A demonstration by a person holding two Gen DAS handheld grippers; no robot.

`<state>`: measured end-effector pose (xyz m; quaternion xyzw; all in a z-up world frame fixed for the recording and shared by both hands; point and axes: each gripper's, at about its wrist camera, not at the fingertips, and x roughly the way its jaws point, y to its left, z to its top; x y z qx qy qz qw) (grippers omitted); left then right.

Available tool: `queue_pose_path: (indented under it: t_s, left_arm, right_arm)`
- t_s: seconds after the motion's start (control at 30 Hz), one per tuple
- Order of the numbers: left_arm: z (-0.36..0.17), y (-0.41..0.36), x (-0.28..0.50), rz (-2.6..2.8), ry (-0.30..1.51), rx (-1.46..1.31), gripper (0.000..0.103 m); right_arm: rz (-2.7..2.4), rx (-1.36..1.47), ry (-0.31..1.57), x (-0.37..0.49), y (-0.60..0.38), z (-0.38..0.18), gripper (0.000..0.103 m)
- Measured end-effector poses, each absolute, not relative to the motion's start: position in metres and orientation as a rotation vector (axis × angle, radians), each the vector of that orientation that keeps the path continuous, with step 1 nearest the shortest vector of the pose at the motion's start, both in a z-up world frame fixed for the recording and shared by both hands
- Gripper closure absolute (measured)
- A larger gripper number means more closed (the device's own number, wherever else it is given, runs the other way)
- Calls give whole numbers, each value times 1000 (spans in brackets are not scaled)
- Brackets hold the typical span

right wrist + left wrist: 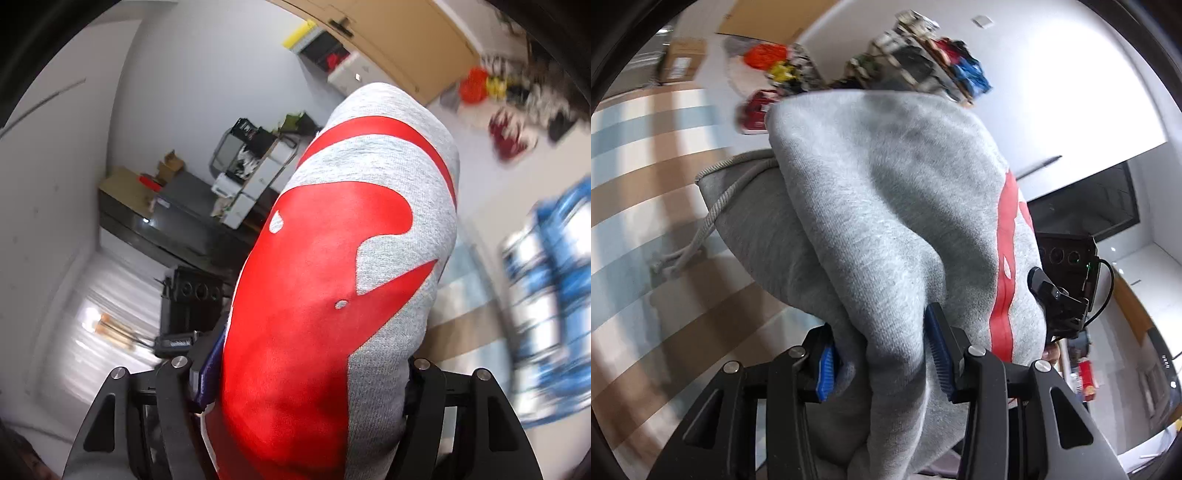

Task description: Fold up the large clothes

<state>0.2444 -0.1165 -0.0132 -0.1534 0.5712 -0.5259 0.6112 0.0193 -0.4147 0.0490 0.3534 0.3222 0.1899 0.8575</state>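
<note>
A grey hoodie (871,206) with a red print and a grey drawstring (713,218) fills the left wrist view. My left gripper (882,362) is shut on a thick bunch of its fabric between the blue pads (825,373), and the cloth is lifted off the surface. In the right wrist view the same hoodie (406,177) shows its large red print (306,295). My right gripper (306,373) is shut on it; the fabric hides its right pad. The other gripper's camera body (1067,258) shows past the hoodie.
A striped beige, white and blue surface (639,192) lies to the left. Piles of coloured clothes (775,59) and boxes stand at the back. A dark counter (177,221) with clutter, a wooden cabinet (388,33) and a blurred blue-and-white thing (550,288) are around.
</note>
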Motion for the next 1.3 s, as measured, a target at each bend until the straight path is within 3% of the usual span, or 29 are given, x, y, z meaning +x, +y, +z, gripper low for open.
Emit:
queue_pose_path:
  t_s: [0.13, 0.27, 0.37, 0.47, 0.5, 0.53, 0.73, 0.97, 1.0, 1.17, 1.3]
  left_arm:
    - [-20, -191, 255, -1262, 1333, -385, 66]
    - [-61, -246, 242, -1264, 1344, -432, 66]
    - [-117, -272, 225, -1157, 1364, -385, 66]
    - [-158, -278, 215, -1114, 1418, -409, 66]
    - [-159, -280, 215, -1114, 1407, -387, 66]
    - [-157, -277, 212, -1117, 1380, -340, 66]
    - [-133, -244, 219, -1077, 1278, -289, 66]
    - [-102, -224, 195, -1126, 1178, -297, 65]
    - [-100, -236, 184, -1167, 1172, -273, 61]
    - [-115, -274, 138, -1245, 1136, -120, 58]
    - [-147, -278, 138, -1181, 1168, -51, 58]
  right_arm:
    - [337, 656, 675, 5, -478, 69, 34]
    - [309, 617, 765, 4, -545, 50, 31]
    - [261, 631, 897, 20, -597, 4, 26]
    - [78, 664, 1159, 40, -633, -70, 24]
    - [67, 653, 1181, 41, -635, -83, 13]
    - [75, 630, 1166, 38, -634, -85, 9]
    - [18, 517, 1104, 13, -635, -68, 4]
    - [-219, 253, 1016, -5, -617, 6, 2]
    - [-230, 263, 983, -8, -612, 17, 2]
    - [-122, 277, 879, -3, -569, 57, 0]
    - [-259, 108, 997, 36, -527, 41, 0]
